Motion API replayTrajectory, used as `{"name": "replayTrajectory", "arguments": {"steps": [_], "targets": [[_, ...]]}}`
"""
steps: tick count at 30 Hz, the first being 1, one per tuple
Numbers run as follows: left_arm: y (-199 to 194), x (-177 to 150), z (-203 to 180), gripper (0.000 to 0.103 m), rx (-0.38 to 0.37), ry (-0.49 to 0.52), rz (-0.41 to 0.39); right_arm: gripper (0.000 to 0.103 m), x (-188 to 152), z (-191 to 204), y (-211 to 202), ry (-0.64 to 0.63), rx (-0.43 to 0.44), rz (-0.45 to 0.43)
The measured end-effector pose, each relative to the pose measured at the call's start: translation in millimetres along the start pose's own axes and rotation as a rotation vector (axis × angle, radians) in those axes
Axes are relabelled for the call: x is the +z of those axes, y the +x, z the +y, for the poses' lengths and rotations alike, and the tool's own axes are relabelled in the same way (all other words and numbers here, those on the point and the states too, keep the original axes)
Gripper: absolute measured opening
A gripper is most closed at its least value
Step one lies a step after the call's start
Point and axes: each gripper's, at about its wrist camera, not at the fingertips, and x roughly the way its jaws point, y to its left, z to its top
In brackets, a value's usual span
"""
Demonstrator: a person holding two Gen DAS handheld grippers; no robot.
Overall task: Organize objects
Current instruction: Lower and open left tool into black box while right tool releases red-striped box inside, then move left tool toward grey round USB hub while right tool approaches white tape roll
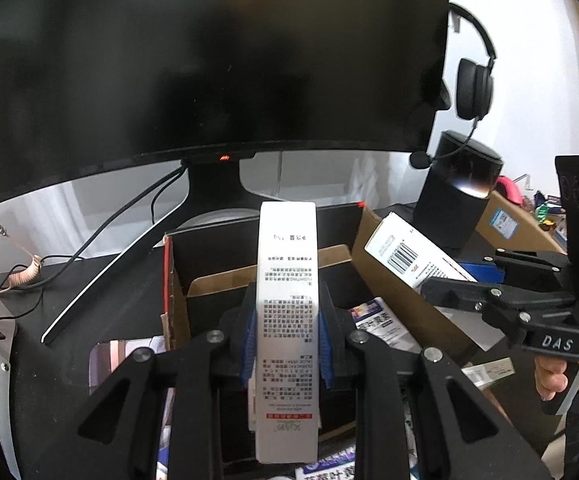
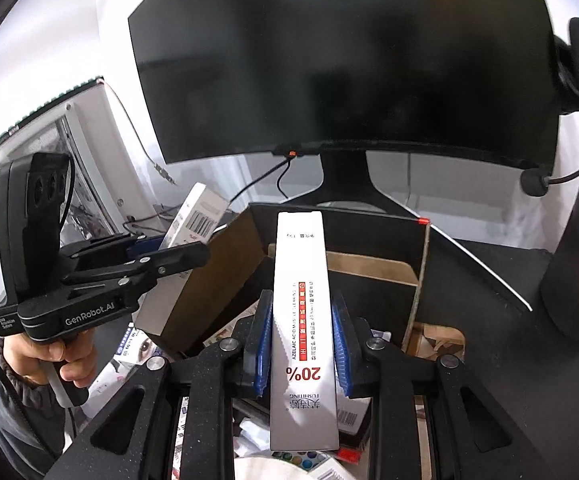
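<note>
Dark desk (image 1: 89, 280) below a black monitor (image 1: 209, 60): left gripper (image 1: 287, 344) and right gripper (image 2: 301, 344) each clamp a white carton (image 1: 287, 320) (image 2: 303, 340) above the open box (image 1: 341, 232)

Both slim cartons, the one in the left claw (image 1: 287, 344) and the one in the right claw (image 2: 303, 344), are seen to be smooth printed card (image 1: 287, 280) (image 2: 303, 280), faintly glossy. The claw pads (image 1: 325, 352) are ribbed blue rubber on matt, grainy black plastic. The open box (image 1: 389, 280) is rough brown cardboard. The monitor screen (image 1: 209, 60) is glossy black.
</note>
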Motion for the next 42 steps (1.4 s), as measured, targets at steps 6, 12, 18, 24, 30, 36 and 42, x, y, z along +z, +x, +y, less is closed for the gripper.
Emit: {"name": "replayTrajectory", "arguments": {"steps": [6,12,18,24,30,36,42], "targets": [[15.6,-2.6,6.6,0.023,0.017,-0.005,0.029,0.026,-1.5,-6.0,22.1,0.001,-0.013,0.056],[30.1,-6.4,6.5,0.023,0.017,0.004,0.058,0.026,-1.0,-11.0,38.0,0.003,-0.034,0.090],[37.8,-10.9,8.3,0.024,0.013,-0.010,0.080,0.026,-1.6,-13.8,50.8,0.000,-0.062,0.098],[28.6,-19.3,2.9,0.058,0.021,0.015,0.067,0.030,-5.2,-10.6,41.3,-0.012,-0.061,0.069],[-12.7,-20.9,5.4,0.103,0.029,0.002,-0.006,0.070,-11.7,-4.3,-12.7,-0.043,-0.055,-0.059],[-57.2,-40.1,12.4,0.103,0.052,0.000,-0.074,0.103,-35.5,10.5,-68.0,-0.130,-0.059,-0.138],[-89.0,-77.4,16.4,0.103,0.086,-0.007,-0.085,0.103,-69.9,10.1,-96.5,-0.089,-0.072,-0.163]]}}
